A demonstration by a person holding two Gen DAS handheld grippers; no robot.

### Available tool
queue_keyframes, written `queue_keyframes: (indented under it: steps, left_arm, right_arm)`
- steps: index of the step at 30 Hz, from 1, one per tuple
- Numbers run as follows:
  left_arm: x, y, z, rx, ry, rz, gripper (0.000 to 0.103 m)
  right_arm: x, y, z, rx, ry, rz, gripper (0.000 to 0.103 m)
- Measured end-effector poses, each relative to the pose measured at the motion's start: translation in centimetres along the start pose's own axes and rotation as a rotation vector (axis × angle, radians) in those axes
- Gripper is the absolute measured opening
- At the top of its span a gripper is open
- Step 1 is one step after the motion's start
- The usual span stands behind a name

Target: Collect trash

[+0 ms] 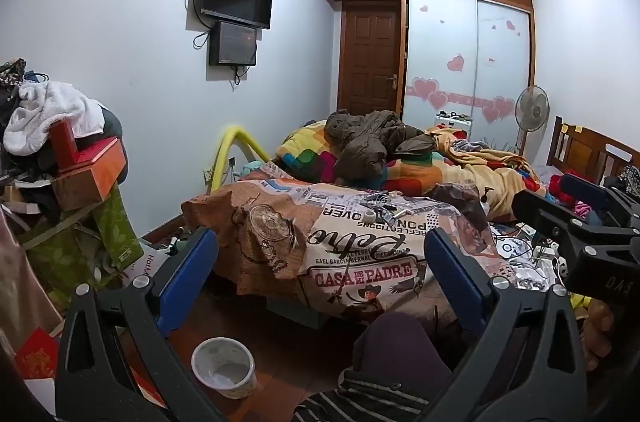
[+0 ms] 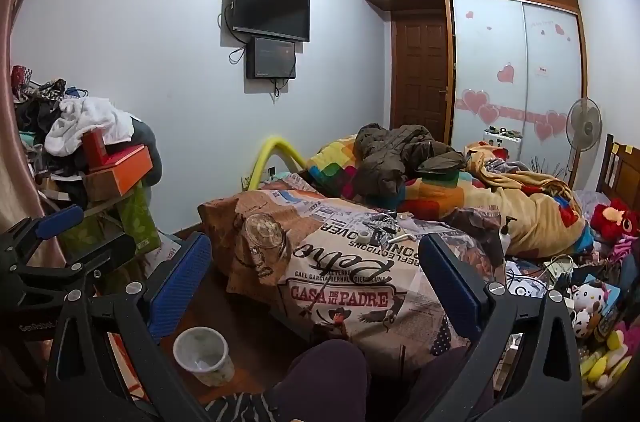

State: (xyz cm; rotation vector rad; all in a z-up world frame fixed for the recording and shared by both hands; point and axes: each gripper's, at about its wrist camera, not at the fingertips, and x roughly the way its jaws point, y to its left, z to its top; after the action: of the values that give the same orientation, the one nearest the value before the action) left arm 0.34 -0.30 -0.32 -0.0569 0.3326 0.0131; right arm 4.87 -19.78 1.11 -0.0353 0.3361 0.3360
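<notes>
My knees sit right under both cameras, and ahead of them my left gripper [image 1: 320, 286] and right gripper [image 2: 316, 286] both gape wide with nothing between the blue pads. The bed [image 2: 256, 218] fills the middle, and the likely trash, a small scatter of scraps [image 2: 380, 228] on its printed cover, lies straight ahead and up from both, about equally near. The white bin [image 1: 224, 368] stands on the floor low to the left by my left fingers; what the scraps are I can't make out.

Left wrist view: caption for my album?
Open left gripper faces a cluttered bed, white bin on the floor below.
</notes>
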Motion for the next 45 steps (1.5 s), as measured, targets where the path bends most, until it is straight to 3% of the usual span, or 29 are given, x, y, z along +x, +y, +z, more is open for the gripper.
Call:
queue_keyframes:
  steps: [45]
  left_arm:
    - [-0.1, 1.1, -0.9, -0.021, 0.003, -0.001, 0.103]
  right_arm:
    - [-0.4, -0.4, 0.3, 0.009, -0.008, -0.006, 0.103]
